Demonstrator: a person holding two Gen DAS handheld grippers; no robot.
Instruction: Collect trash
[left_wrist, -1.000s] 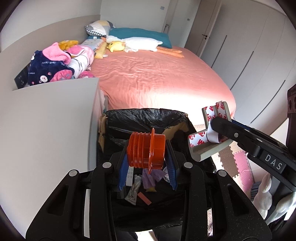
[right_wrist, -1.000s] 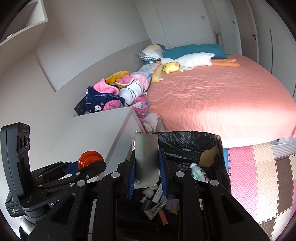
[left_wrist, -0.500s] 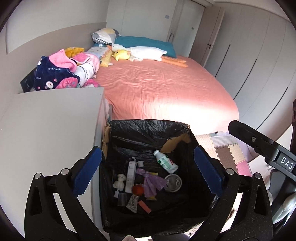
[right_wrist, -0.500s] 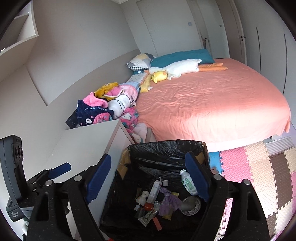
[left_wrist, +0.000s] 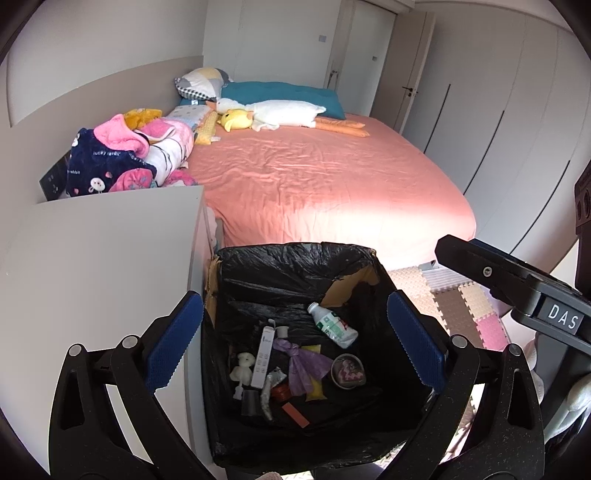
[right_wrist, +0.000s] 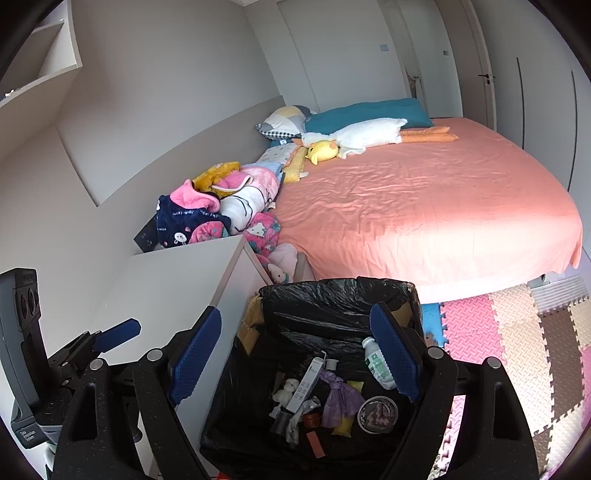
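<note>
You see the bin (left_wrist: 295, 254), a cardboard box lined with a black bag, standing open beside the white cabinet. At its bottom lie a white bottle (left_wrist: 334, 326) on its side, a purple wrapper (left_wrist: 304, 363), a round lid (left_wrist: 348, 370) and small scraps.

Both views are taken from close above the bin (left_wrist: 295, 258), looking down and forward past spread blue pads. The left wrist view is aimed over the bin towards the bed (left_wrist: 325, 177) ahead. The right wrist view is set slightly further right, the left gripper (right_wrist: 114, 336) being seen at its left edge. Bin, bed and white cabinet top (right_wrist: 173, 280) are shared.
</note>
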